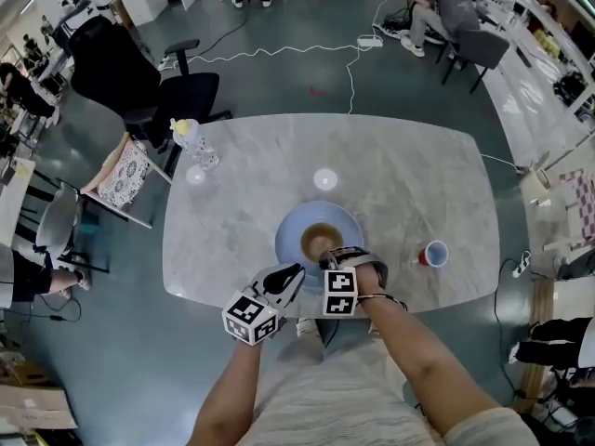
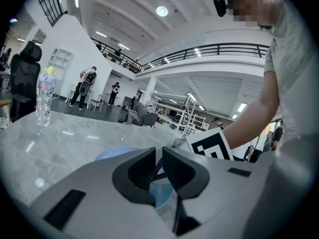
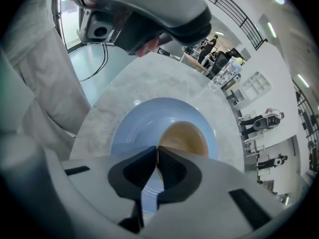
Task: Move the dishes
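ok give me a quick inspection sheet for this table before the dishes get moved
surface: pale grey marble-look table
job's things: round light-blue plate near the front edge, with a brown bowl sitting on it
clutter: red cup at the right; clear water bottle with a yellow cap at the far left; two small pale round items, too small to identify
grippers: left gripper closed on the plate's near rim; right gripper closed at the bowl's rim
cables: white cable on the floor beyond the table
surroundings: black office chair; seated person at a desk
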Demonstrator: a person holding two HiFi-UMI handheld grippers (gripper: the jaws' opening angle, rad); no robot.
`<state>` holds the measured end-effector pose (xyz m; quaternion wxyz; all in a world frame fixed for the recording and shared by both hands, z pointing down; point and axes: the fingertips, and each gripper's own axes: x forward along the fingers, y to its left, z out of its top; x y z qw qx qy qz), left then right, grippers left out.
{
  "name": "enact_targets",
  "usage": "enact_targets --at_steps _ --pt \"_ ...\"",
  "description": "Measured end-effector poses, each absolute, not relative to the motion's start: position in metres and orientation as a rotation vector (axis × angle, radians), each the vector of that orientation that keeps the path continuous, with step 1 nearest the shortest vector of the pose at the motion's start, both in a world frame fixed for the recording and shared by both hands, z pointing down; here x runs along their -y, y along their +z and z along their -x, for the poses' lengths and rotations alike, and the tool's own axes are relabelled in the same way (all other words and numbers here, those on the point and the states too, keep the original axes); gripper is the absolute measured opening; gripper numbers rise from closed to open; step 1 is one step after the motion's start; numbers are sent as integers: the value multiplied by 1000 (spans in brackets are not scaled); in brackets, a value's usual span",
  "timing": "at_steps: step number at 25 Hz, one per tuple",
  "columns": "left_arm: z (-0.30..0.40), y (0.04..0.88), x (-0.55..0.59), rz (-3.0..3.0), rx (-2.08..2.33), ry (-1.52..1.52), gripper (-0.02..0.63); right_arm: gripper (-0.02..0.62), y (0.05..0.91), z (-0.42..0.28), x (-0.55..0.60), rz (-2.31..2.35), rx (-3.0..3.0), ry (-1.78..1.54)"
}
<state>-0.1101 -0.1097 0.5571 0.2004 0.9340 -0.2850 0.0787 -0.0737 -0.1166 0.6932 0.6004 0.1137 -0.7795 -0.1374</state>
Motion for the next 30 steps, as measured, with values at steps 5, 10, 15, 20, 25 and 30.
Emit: enact_targets --at_steps 5,10,15,20,25,30 --pt "107 555 107 -2612 794 228 55 29 692 79 113 -258 1838 -320" --pt "104 555 109 -2618 787 237 55 75 693 81 113 -270 1871 -269" --pt "99 556 110 -2623 780 253 55 108 688 80 112 -319 1951 -169" --pt "94 554 112 -2621 771 254 55 115 669 84 111 -406 2085 15" --pt "83 547 116 -2634 765 248 55 115 644 77 112 -517 2203 165" --pt "59 541 116 -2659 731 247 55 115 619 55 114 -607 2253 151"
